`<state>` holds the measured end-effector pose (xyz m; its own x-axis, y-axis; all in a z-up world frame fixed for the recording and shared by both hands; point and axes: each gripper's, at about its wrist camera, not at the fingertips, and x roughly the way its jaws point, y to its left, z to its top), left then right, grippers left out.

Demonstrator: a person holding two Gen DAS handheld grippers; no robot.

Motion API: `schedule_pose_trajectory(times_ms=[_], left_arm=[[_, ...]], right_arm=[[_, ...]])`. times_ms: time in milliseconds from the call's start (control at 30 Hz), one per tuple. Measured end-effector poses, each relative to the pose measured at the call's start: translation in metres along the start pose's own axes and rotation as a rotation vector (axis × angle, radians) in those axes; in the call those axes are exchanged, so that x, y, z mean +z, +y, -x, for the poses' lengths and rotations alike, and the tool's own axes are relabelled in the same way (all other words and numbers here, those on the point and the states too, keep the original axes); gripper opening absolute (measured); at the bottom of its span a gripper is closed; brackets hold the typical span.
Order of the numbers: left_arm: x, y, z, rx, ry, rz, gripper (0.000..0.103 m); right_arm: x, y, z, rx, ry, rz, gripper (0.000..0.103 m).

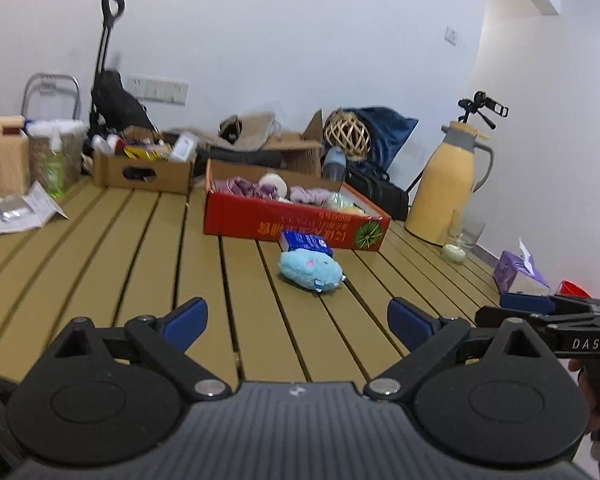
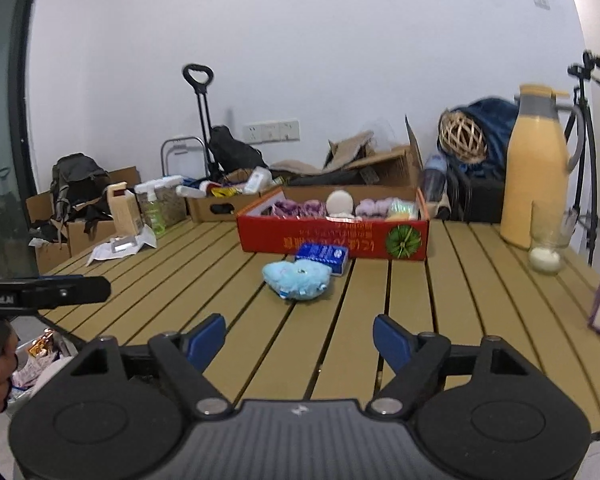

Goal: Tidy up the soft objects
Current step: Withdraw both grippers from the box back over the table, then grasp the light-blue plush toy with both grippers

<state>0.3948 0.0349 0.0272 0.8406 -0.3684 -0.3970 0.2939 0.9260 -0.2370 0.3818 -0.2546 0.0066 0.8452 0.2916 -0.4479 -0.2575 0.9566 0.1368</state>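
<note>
Landmark: the red box (image 2: 332, 236), a shallow open carton on the slatted tan table (image 2: 460, 300); every place below is given against it.
Far left of the red box: a crumpled white wrapper (image 1: 16, 210) lies flat on the table, with a tan carton (image 1: 9, 152) and a green bottle (image 1: 55, 172) standing just behind it.
Left of the red box, further back: a brown cardboard box (image 1: 140, 172) with a hand slot, stuffed with small packets.
Left gripper (image 1: 298, 322): released, blue pads spread wide, nothing between them; it hovers over the table on the near side of the red box, well short of it.
Inside the red box: purple soft cloths (image 2: 300, 208) at left and right, a round white thing (image 2: 339, 202) between them, and a pale green piece at the right end.
Just in front of the red box: a blue-and-white packet (image 2: 322, 256) touching its front wall.
Blue plush toy (image 2: 296, 280): the soft thing outside the red box, lying on the table just in front of the packet and touching it.
Right gripper (image 2: 300, 340): released, blue pads apart and empty, on the near side of the plush toy, apart from it.
Right of the red box: a yellow thermos jug (image 2: 536, 176) stands upright, with a glass jar (image 2: 546, 248) holding something white just in front of it.
Far right of the red box: a purple tissue box (image 1: 518, 274) near the table's edge.
</note>
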Motion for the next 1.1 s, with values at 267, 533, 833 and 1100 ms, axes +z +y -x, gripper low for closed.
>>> schedule_pose_trajectory(times_ms=[267, 533, 833, 1100], left_arm=[[0.047, 0.02, -0.133, -0.06, 0.112, 0.083, 0.076], [0.047, 0.049, -0.218, -0.111, 0.195, 0.233, 0.063], [0.035, 0.064, -0.232, -0.219, 0.26, 0.313, 0.038], [0.032, 0.06, -0.235, -0.236, 0.275, 0.307, 0.036]], right_arm=[[0.039, -0.037, -0.104, 0.036, 0.055, -0.096, 0.079], [0.057, -0.062, -0.209, 0.128, 0.139, -0.184, 0.056], [0.03, -0.072, -0.236, 0.241, 0.15, -0.325, 0.043], [0.026, -0.081, -0.244, 0.294, 0.177, -0.407, 0.04]])
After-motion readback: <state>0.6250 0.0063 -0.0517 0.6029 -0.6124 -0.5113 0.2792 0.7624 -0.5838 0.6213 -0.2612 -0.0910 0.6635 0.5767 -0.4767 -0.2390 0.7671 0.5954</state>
